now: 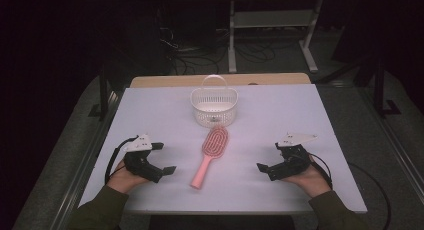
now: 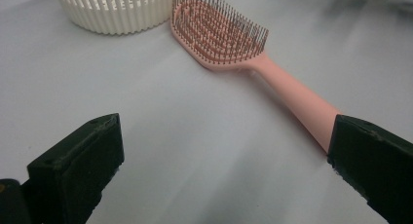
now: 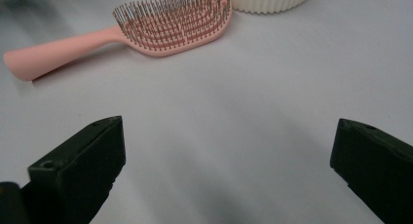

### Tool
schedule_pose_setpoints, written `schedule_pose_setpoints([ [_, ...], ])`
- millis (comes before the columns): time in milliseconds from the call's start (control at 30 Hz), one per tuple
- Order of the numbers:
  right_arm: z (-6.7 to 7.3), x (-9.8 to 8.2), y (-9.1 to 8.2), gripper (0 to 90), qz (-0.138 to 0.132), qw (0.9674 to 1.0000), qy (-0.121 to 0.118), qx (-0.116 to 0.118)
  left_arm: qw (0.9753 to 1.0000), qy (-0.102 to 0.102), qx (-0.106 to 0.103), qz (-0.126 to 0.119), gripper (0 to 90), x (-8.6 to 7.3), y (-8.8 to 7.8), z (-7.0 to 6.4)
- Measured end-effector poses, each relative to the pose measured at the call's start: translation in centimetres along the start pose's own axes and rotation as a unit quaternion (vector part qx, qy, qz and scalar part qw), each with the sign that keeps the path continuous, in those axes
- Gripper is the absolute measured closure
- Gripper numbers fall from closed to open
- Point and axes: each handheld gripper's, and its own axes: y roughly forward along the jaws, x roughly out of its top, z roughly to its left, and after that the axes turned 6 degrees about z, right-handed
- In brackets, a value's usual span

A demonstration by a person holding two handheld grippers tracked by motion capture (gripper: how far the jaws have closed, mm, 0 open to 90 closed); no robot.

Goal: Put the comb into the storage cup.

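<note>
Between two open grippers, pink hairbrush point(image 1: 210, 155), bristles up, near white basket point(image 1: 214, 108)

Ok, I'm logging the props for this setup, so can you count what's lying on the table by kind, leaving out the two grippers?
Hairbrush, pink, lying flat with bristles up: 1
Basket, white, slotted wall, with a handle: 1
Total: 2 things on the table
</note>
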Motion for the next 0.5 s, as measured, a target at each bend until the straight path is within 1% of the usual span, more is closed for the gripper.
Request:
schedule_pose_setpoints([
  [133,-0.07,-0.11,-0.09,0.0,0.000,1.0000,0.005,-0.001,1.0000,-0.001,-0.001,0.003,0.0,0.03,0.04,-0.02],
  [233,-0.17,-0.08,-0.12,0.0,-0.003,1.0000,0.009,0.002,1.0000,-0.007,-0.001,0.003,0.0,0.00,-0.13,0.06],
  [333,-0.26,-0.06,-0.07,0.1,-0.005,0.9999,0.008,0.005,0.9999,-0.013,-0.003,0.003,0.0,0.05,-0.27,0.16],
  [433,-0.36,-0.11,-0.09,0.1,-0.007,0.9999,0.006,0.005,0.9999,-0.011,0.001,0.003,0.0,0.34,-0.38,0.09],
  [500,-0.35,-0.11,-0.15,0.1,-0.010,0.9999,0.006,0.007,0.9999,-0.012,0.001,0.002,0.0,0.41,-0.40,0.07],
])
